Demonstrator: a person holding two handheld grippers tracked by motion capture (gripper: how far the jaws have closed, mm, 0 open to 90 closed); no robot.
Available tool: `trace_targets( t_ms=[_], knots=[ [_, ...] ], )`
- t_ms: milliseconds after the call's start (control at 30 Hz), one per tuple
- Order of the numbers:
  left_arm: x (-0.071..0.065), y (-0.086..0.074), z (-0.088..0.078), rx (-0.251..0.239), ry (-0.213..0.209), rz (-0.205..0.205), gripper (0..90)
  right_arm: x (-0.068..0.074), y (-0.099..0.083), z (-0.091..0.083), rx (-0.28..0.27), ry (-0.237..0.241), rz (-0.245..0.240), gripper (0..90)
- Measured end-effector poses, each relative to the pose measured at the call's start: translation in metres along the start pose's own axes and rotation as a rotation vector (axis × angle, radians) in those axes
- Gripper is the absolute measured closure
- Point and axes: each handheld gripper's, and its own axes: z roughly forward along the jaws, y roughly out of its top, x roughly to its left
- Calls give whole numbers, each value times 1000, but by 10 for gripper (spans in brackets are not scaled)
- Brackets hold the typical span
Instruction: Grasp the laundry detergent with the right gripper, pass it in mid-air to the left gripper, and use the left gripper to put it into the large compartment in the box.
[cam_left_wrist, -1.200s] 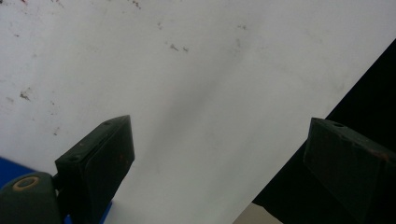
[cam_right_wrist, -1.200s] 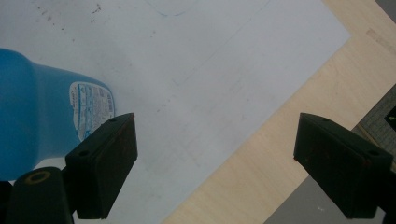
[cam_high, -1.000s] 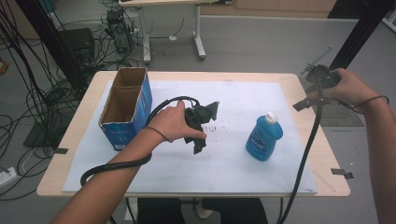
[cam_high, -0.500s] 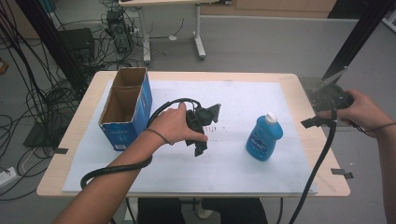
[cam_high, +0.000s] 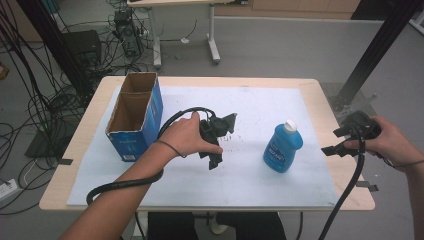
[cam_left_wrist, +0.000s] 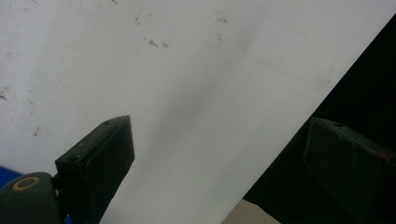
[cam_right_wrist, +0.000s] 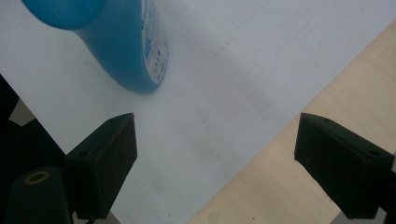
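Note:
A blue bottle with a white cap stands upright on the white sheet, right of centre. Its blue body fills the upper left of the right gripper view. My right gripper hovers over the table's right edge, just right of the bottle and apart from it. Its jaws are open with nothing between them. My left gripper rests at the middle of the sheet in a hand, open and empty, above bare white sheet. An open blue cardboard box stands at the left.
The wooden table shows as a bare strip around the sheet, with tape bits at its edges. Black cables trail from both grippers toward the near edge. On the floor beyond are cable tangles, a desk's legs and a black post.
The right hand has come down from the far right corner toward the near side, level with the bottle. The left hand and gripper have kept still.

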Motion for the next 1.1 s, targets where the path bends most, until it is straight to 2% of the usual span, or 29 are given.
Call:
trace_targets(
  t_ms=[567, 633, 667, 1100],
  knots=[
    [3, -4, 0, -2, -8, -5, 89, 37, -42, 4, -92, 43, -21, 120],
    [4, -5, 0, -10, -12, -8, 89, 41, -46, 4, -114, 48, -41, 119],
    [4, -5, 0, -10, -12, -8, 89, 44, -49, 4, -122, 51, -26, 118],
    [8, -9, 3, -7, -20, -18, 89, 61, -77, 15, -210, 74, -8, 95]
  ],
)
